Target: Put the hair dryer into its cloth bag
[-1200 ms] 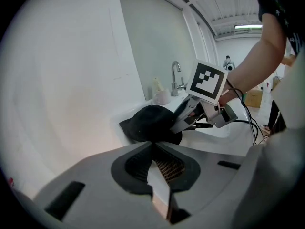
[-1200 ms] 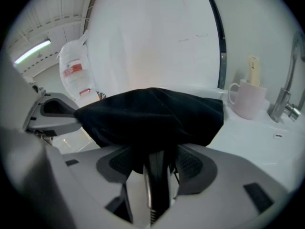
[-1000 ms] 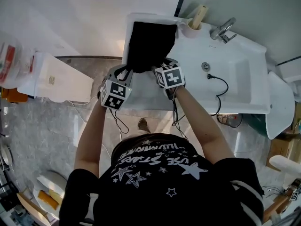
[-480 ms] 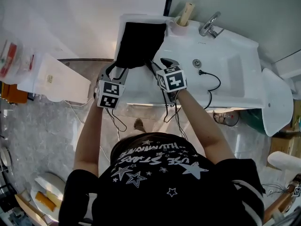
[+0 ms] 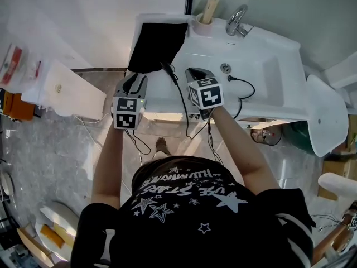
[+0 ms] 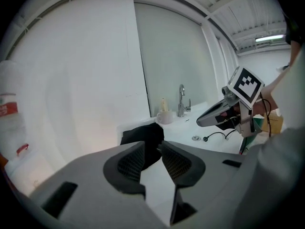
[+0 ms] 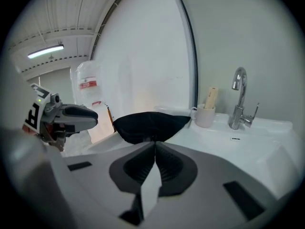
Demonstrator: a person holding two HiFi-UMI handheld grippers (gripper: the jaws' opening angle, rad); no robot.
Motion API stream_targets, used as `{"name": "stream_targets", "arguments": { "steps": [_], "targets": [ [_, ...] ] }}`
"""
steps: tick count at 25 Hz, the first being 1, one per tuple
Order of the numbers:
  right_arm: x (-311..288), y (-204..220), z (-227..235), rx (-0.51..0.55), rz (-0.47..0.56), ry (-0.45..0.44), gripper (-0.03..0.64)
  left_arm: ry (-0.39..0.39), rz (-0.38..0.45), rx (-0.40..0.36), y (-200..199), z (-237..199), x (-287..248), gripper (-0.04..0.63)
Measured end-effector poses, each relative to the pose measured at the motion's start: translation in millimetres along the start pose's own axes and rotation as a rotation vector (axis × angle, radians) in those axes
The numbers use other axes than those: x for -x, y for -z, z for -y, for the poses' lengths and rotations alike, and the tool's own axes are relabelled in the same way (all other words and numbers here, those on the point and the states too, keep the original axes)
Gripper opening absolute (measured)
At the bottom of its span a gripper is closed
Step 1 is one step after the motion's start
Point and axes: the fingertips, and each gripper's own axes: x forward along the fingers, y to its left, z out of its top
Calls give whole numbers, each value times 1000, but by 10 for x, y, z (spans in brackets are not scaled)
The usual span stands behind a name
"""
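The black cloth bag lies on the white counter left of the sink, and no hair dryer shows outside it. A black cord trails from the bag's near edge over the counter front. My left gripper hovers just short of the bag. Its jaws have just been closing but still stand apart with nothing between them. My right gripper hangs beside it, near the bag. Its jaws have just been closing and now meet, with nothing seen between them.
A cup holding a wooden handle and a chrome faucet stand at the back of the sink. A black plug with its cord lies by the drain. A white box stands at the left.
Both grippers have drawn back from the bag's near edge toward the person and risen. The right jaws have closed. The bag stays flat on the counter.
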Motion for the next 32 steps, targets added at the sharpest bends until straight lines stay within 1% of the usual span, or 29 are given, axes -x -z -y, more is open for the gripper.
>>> {"name": "stream_targets", "arguments": {
  "steps": [2, 4, 7, 11, 15, 19, 23, 27, 32],
  "targets": [
    [127, 61, 40, 1, -1, 11, 8, -9, 6, 24, -4, 90, 72, 102],
    [262, 130, 86, 23, -4, 30, 8, -13, 10, 51, -5, 190, 138, 50],
    [470, 219, 122, 43, 7, 32, 6, -21, 15, 87, 0, 345, 239, 14],
    [773, 301, 151, 27, 30, 10, 6, -17, 30, 100, -21, 595, 367, 11],
    [1066, 381, 163, 50, 52, 6, 5, 0, 17, 137, 14, 882, 522, 11],
    [1334, 493, 158, 85, 63, -1, 5, -9, 7, 170, 103, 1139, 687, 11],
    [1540, 649, 186, 75, 58, -16, 5, -15, 3, 193, 162, 1383, 826, 11],
    [1689, 792, 218, 47, 57, -17, 5, -3, -16, 190, 250, 1562, 896, 11],
    [1785, 916, 217, 32, 50, -4, 5, 15, -21, 185, 288, 1626, 909, 11]
  ]
}}
